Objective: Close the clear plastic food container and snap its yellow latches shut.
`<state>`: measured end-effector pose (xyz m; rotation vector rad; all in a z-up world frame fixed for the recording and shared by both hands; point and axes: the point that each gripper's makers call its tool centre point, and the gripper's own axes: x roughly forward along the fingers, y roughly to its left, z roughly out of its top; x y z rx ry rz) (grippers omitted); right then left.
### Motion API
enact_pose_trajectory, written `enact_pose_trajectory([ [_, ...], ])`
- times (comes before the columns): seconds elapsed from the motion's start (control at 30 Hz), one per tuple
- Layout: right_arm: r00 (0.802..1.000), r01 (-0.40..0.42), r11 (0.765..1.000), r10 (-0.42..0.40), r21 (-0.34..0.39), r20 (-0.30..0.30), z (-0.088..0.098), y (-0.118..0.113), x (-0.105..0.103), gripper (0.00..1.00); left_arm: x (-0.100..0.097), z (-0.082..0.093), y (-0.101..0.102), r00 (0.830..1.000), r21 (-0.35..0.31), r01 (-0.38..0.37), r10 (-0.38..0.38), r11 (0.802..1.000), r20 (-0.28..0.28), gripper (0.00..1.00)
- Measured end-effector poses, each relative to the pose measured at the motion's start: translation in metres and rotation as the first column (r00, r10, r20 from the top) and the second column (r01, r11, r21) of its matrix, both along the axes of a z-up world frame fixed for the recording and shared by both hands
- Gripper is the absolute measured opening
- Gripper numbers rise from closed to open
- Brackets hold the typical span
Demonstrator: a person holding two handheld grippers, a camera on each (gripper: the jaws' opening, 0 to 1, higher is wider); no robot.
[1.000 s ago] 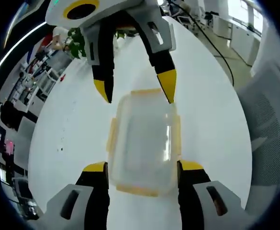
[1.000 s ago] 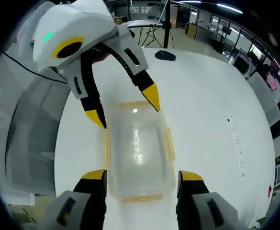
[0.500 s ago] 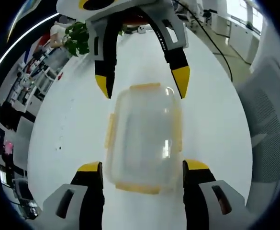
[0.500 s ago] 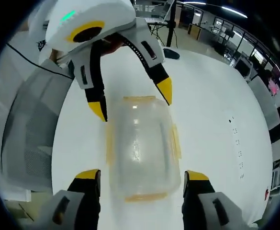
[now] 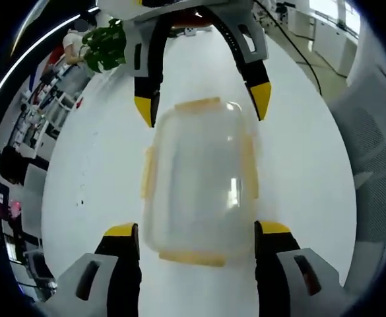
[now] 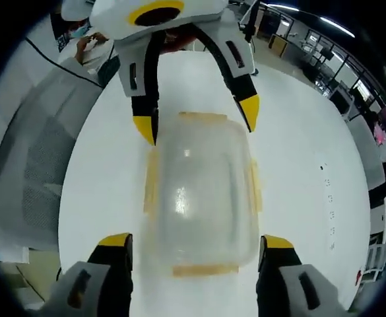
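The clear plastic container (image 5: 199, 178) lies lid-on on the white table (image 5: 100, 165), with pale yellow latches on all four sides. In the left gripper view my left gripper (image 5: 196, 231) is open, its yellow tips flanking the container's near end. The right gripper (image 5: 203, 104) comes in from the top, also open, straddling the far end. The right gripper view mirrors this: the container (image 6: 202, 191) lies between my right gripper (image 6: 196, 241), open at the near end, and the left gripper (image 6: 197, 120) at the far end. I cannot tell whether the latches are snapped down.
A grey mesh office chair (image 5: 371, 152) stands beside the table, seen again as the chair (image 6: 41, 165) in the right gripper view. A green plant (image 5: 103, 49) sits at the table's far end, and a black cable (image 5: 305, 59) runs past. A person (image 6: 87, 39) sits beyond.
Both cameras have come closer, so the container looks larger. The jaws of each gripper now reach further along the container's two ends and stay open.
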<state>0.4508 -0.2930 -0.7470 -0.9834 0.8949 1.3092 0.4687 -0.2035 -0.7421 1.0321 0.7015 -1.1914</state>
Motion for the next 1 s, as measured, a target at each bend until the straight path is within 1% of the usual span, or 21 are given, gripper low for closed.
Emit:
enact_pose_trajectory([
  [0.07, 1.000, -0.004, 1.000, 0.004, -0.007, 0.023, -0.001, -0.002, 0.003, 0.76, 0.000, -0.003, 0.000, 1.000, 0.006, 0.007, -0.007, 1.000, -0.002, 0.70],
  [0.17, 1.000, 0.000, 1.000, 0.000, -0.009, 0.021, -0.004, -0.003, 0.003, 0.77, 0.001, -0.007, 0.000, 1.000, 0.016, 0.011, -0.011, 1.000, -0.007, 0.71],
  [0.37, 0.999, -0.002, 1.000, 0.004, -0.027, 0.052, -0.012, -0.006, 0.007, 0.77, 0.002, -0.015, 0.002, 1.000, 0.026, 0.001, 0.000, 1.000, -0.026, 0.73],
  [0.5, 0.997, 0.005, 1.000, -0.003, -0.025, 0.074, -0.012, -0.005, 0.011, 0.73, 0.002, -0.017, 0.002, 1.000, 0.035, 0.011, -0.010, 0.999, -0.025, 0.74],
  [0.63, 0.998, 0.006, 1.000, -0.004, -0.023, 0.070, -0.012, -0.004, 0.010, 0.73, 0.004, -0.020, 0.002, 1.000, 0.040, 0.009, -0.009, 0.999, -0.023, 0.74],
  [1.0, 0.998, 0.005, 1.000, -0.003, -0.023, 0.066, -0.012, -0.004, 0.010, 0.72, 0.003, -0.019, 0.003, 1.000, 0.039, 0.002, -0.001, 0.999, -0.029, 0.74],
])
